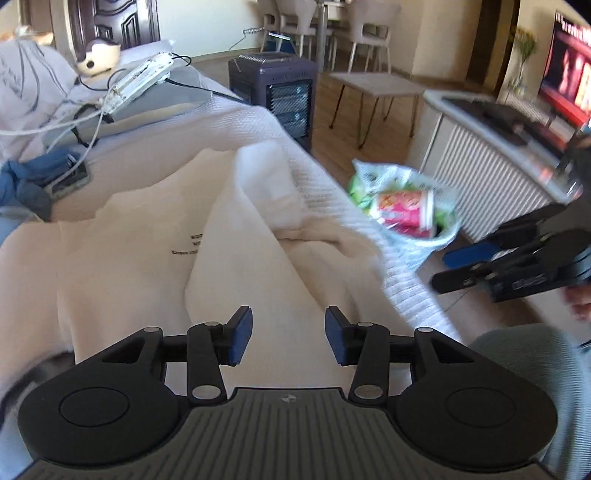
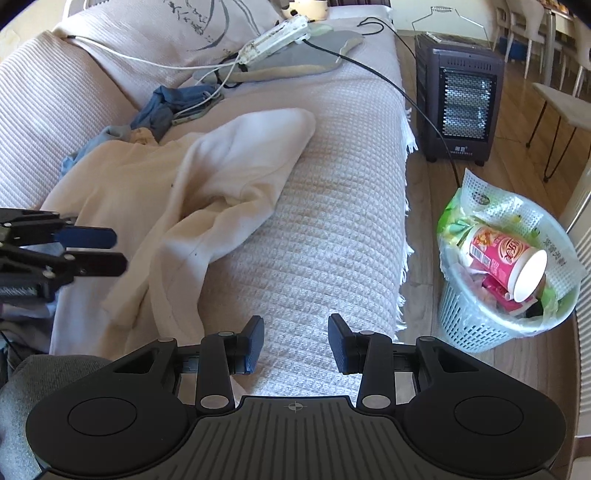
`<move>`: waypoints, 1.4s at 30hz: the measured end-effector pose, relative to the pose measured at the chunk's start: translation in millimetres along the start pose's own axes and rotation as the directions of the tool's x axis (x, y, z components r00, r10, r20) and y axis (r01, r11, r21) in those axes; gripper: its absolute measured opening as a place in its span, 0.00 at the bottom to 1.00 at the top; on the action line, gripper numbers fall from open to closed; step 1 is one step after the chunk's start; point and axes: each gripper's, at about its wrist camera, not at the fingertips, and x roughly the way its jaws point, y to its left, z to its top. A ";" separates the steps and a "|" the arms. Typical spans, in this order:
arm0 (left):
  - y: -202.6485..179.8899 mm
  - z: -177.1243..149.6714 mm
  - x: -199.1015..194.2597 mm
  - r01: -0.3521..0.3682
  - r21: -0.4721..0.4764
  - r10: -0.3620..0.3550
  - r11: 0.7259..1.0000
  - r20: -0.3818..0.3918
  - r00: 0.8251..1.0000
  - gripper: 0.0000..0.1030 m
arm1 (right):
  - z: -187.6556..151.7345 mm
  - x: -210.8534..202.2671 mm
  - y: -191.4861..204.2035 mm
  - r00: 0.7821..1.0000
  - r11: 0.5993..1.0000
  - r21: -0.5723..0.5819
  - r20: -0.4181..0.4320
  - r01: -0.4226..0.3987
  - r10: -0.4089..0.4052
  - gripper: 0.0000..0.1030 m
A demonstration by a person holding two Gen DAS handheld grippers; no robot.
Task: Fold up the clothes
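The sofa with its pale waffle-weave cover stretched ahead of both jaws. On it, just ahead and left of the right gripper, lay the rumpled cream sweatshirt, directly beyond the left gripper. Both grippers' jaws stood apart, clamped on nothing. One sleeve reached toward the sofa's fringed edge; a careless tug could likely slide it floorward, near the white mesh wastebasket. Farther ahead, the white power strip and its cables might snag a lifted fold.

A home living room: covered sofa, heater, television, dining chairs.
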 end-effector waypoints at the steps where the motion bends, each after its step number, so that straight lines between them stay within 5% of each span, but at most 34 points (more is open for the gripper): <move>1: -2.0 -0.4 6.5 -0.018 0.011 0.019 1.000 -0.027 0.999 0.41 | 0.8 -0.6 0.0 1.000 1.000 0.003 0.006 -0.006 0.006 0.38; 10: -1.3 -4.1 13.6 0.018 -0.030 -0.019 0.999 -0.051 0.999 0.46 | 31.7 -5.7 9.2 0.988 0.993 0.034 0.112 -0.112 0.107 0.38; 17: -0.9 1.4 12.0 0.082 -0.077 -0.083 0.994 -0.007 0.997 0.51 | 51.2 27.1 21.1 0.988 0.988 0.019 0.029 -0.154 0.154 0.37; 18: -2.4 1.7 17.8 0.077 -0.075 -0.078 0.994 -0.004 0.997 0.49 | 51.9 34.7 24.4 0.990 0.990 -0.002 0.001 -0.141 0.141 0.34; 20: -2.9 1.8 36.1 0.089 -0.079 -0.091 0.993 -0.016 0.996 0.24 | 52.6 46.9 31.0 0.996 0.995 -0.068 -0.041 -0.077 0.074 0.17; 21: -1.3 2.1 43.7 0.100 -0.092 -0.103 0.991 -0.030 0.994 0.01 | 52.3 52.5 33.8 0.998 0.994 -0.109 -0.052 -0.029 0.023 0.09; 25: 12.0 6.6 47.8 0.123 -0.139 -0.126 0.983 -0.013 0.992 0.00 | 53.5 57.4 24.0 0.994 0.984 -0.156 -0.050 0.084 -0.092 0.06; 29: 38.4 15.5 26.5 0.040 -0.154 -0.034 0.987 0.044 0.998 0.00 | 52.3 57.0 15.7 0.993 0.979 -0.175 -0.034 0.106 -0.113 0.06; 33: 69.2 11.1 22.3 -0.047 -0.217 0.052 0.975 0.020 0.998 0.00 | 40.9 80.7 14.9 0.989 0.973 -0.195 -0.058 0.120 -0.134 0.07; 39: 82.1 5.7 14.5 -0.011 -0.264 0.021 0.965 0.037 0.999 0.01 | 60.1 58.6 -1.4 0.996 0.995 -0.090 -0.072 0.047 -0.054 0.26; 42: 91.7 12.0 10.4 -0.017 -0.269 0.037 0.963 0.069 0.997 0.01 | 82.3 40.8 -6.2 0.999 0.998 -0.054 -0.025 0.033 -0.035 0.27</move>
